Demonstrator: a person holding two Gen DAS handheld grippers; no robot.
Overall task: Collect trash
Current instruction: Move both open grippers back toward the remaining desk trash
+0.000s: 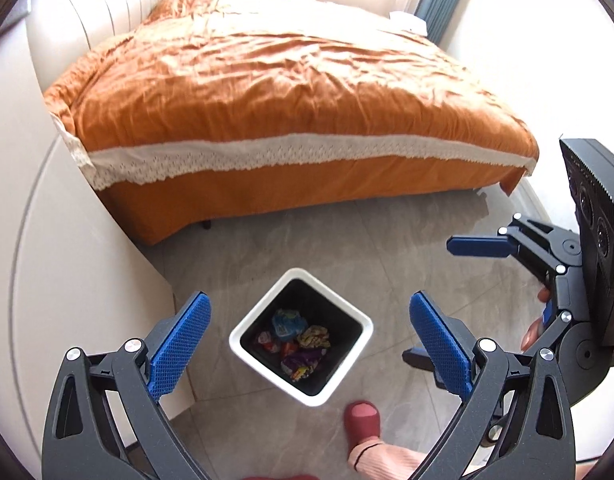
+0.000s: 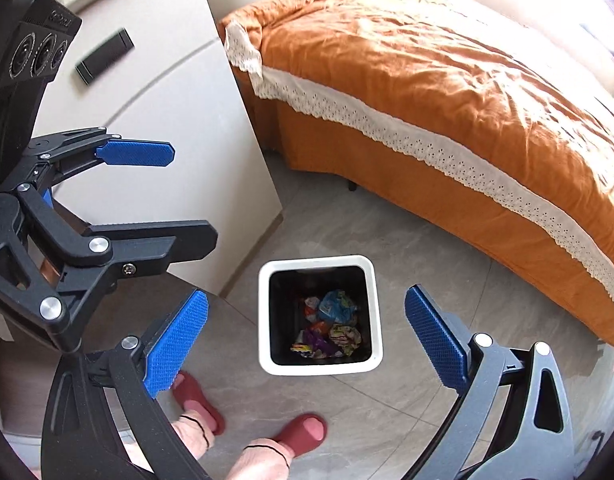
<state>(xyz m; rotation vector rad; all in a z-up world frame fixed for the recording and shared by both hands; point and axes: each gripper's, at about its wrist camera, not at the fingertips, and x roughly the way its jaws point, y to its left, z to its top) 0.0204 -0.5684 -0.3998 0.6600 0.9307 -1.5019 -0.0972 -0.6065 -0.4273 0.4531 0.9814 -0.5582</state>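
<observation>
A white square trash bin (image 1: 243, 330) with a black inside stands on the grey floor below both grippers; it also shows in the right wrist view (image 2: 265, 320). Several crumpled colourful wrappers (image 1: 301, 338) lie at its bottom, also seen in the right wrist view (image 2: 331, 330). My left gripper (image 1: 307, 340) is open and empty, held high over the bin. My right gripper (image 2: 307, 338) is open and empty, also over the bin. The right gripper shows at the right edge of the left wrist view (image 1: 447, 300), and the left gripper at the left of the right wrist view (image 2: 193, 196).
An orange-covered bed (image 1: 287, 92) with a lace trim fills the far side. A white cabinet (image 2: 155, 100) with a black remote-like object (image 2: 103, 56) on top stands left of the bin. The person's feet in red slippers (image 2: 305, 432) are close to the bin.
</observation>
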